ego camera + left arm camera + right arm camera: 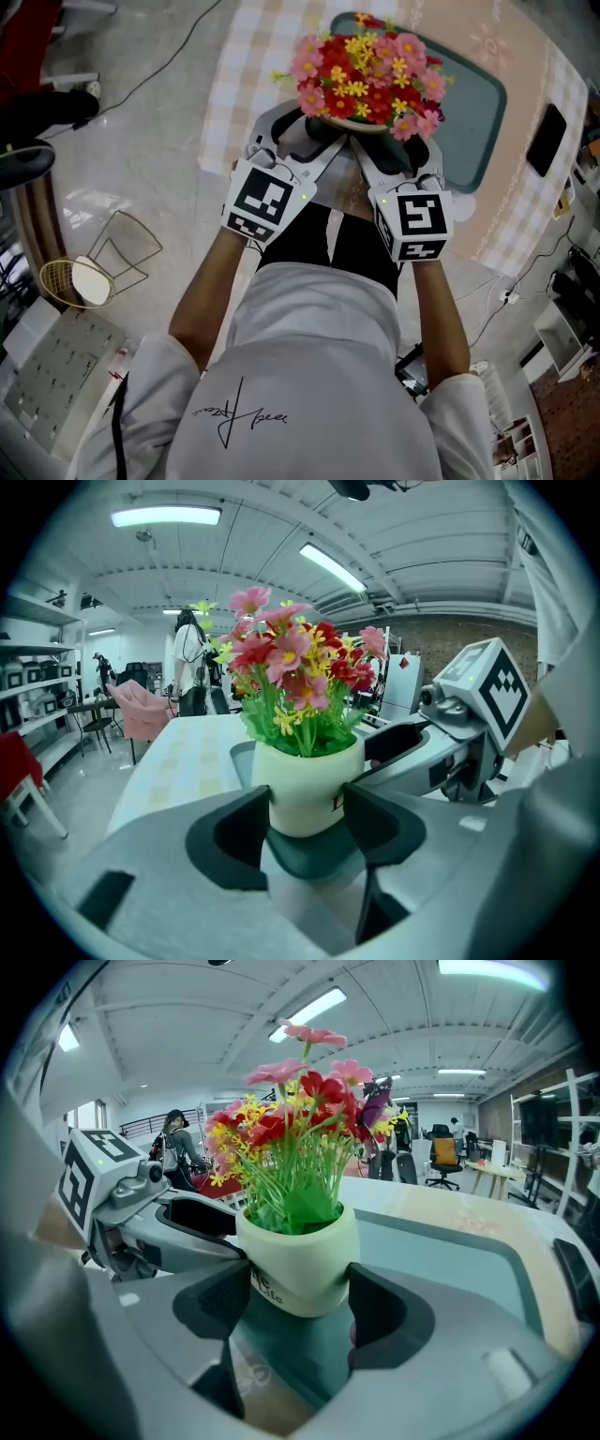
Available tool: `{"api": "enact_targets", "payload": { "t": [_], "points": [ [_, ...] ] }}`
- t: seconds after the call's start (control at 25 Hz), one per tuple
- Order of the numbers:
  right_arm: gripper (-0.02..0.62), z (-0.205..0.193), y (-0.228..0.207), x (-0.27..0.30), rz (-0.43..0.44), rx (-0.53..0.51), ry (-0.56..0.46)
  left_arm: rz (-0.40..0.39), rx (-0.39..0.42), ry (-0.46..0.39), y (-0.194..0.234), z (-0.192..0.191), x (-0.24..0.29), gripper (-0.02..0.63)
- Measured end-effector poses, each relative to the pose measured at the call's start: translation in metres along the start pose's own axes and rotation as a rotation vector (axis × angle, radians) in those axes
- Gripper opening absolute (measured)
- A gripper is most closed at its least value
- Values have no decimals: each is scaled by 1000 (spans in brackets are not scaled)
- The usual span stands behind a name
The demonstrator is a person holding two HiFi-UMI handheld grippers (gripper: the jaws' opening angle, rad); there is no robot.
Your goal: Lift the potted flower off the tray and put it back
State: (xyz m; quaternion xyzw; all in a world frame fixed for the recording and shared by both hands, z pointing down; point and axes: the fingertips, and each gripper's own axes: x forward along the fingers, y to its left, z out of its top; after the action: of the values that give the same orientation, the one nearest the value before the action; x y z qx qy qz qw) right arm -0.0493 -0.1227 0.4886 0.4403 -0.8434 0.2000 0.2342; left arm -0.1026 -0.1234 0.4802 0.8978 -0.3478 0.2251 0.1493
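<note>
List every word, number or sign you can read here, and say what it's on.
"Life", below a cut-off "te": white pot, right gripper view.
Red letter, half hidden by a jaw, unreadable: same pot, left gripper view.
Handwritten script on shirt: illegible.
Left cube and right cube: coded patterns, no text.

Left tool (307, 810) and right tool (295, 1290), white T-shirt (309, 347)
Both tools have pale grey moulded shells, dark curved jaw pads (230, 836) and a white cube (267, 202) printed with black square markers. The short-sleeved shirt bears a black scrawled signature (234, 417); a black garment (314, 239) covers the legs.
</note>
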Motion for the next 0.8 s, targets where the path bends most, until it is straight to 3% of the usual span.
{"api": "enact_targets", "payload": {
  "t": [0.8],
  "points": [
    [334, 18, -2, -30, -10, -26, -34, 17, 16, -23, -19, 27, -13, 242]
  ]
}}
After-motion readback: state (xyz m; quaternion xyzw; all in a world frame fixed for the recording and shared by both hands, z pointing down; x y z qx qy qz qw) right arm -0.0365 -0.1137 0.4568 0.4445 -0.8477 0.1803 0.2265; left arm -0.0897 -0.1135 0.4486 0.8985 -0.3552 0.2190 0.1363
